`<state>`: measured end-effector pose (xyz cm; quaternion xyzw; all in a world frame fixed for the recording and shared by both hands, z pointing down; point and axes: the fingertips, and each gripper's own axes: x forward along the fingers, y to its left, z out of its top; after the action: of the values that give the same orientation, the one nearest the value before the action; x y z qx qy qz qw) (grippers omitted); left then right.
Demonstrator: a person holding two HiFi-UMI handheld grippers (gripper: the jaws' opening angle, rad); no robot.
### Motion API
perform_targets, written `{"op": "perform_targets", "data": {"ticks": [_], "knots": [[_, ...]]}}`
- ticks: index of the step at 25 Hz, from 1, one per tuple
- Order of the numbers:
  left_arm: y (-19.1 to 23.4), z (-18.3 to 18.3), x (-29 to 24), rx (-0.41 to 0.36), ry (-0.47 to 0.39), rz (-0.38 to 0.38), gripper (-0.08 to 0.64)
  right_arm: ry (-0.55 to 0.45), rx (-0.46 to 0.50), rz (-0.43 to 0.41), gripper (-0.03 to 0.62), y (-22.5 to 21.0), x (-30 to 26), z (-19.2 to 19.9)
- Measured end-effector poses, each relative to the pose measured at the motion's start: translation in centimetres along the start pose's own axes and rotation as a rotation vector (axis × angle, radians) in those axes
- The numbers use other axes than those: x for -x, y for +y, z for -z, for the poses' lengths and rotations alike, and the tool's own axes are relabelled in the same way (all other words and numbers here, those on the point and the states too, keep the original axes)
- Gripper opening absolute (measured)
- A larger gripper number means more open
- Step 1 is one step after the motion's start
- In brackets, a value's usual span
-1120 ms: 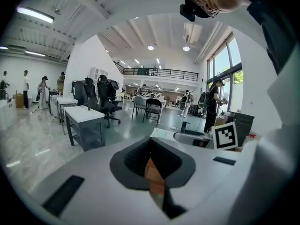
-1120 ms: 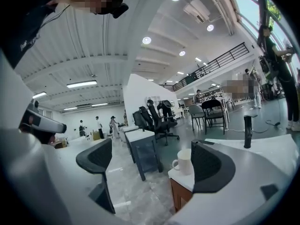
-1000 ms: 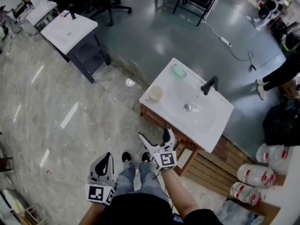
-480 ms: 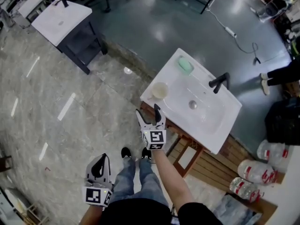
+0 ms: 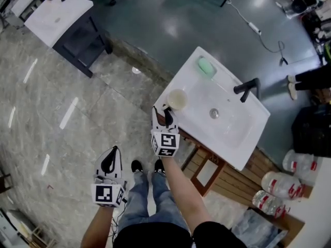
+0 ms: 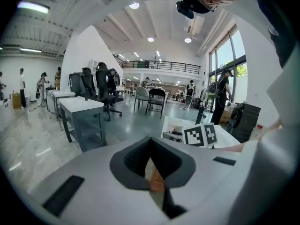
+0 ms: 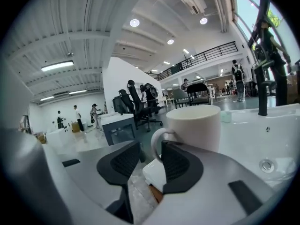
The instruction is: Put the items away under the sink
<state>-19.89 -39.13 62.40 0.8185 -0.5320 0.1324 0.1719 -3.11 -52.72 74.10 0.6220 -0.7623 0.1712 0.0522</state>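
My right gripper (image 5: pixel 164 110) is held at the near left corner of the white sink surface (image 5: pixel 230 136), where the cream mug (image 5: pixel 177 99) stands upright; its fingers (image 7: pixel 124 163) are spread apart, and the mug's handle (image 7: pixel 156 142) sits just at the gap between their tips, though nothing is clamped. My left gripper (image 5: pixel 109 162) hangs low beside my legs, well apart from the sink, with its fingers (image 6: pixel 131 158) pressed together on nothing. A green soap bar (image 5: pixel 206 66) lies at the surface's far corner, and a black faucet (image 5: pixel 247 89) stands at the back edge.
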Motion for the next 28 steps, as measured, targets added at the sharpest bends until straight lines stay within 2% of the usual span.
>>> {"op": "perform_targets", "data": {"ticks": [3,5,11,20,25,28], "knots": [[0.1,1.1,-0.8,0.004,0.024,0.006,0.005,-0.017,0.008,0.034,0.082,-0.7,-0.4,-0.6],[0.1,2.0,-0.7,0.004,0.045,0.009,0.005,-0.029,0.033,0.032,0.067,-0.6,-0.6,-1.1],[0.1,3.7,-0.3,-0.006,0.084,0.015,0.005,-0.064,0.116,-0.007,0.049,-0.2,-0.1,-2.4],[-2.0,2.7,0.3,-0.038,0.058,0.044,0.005,-0.106,0.182,-0.074,0.051,2.1,5.4,-4.2],[-5.1,1.8,0.7,-0.053,0.020,0.114,0.005,-0.161,0.232,-0.105,0.051,3.6,11.4,-6.6],[-7.4,0.9,0.8,-0.069,0.001,0.188,0.005,-0.171,0.294,-0.076,0.051,3.5,15.6,-7.0]]}}
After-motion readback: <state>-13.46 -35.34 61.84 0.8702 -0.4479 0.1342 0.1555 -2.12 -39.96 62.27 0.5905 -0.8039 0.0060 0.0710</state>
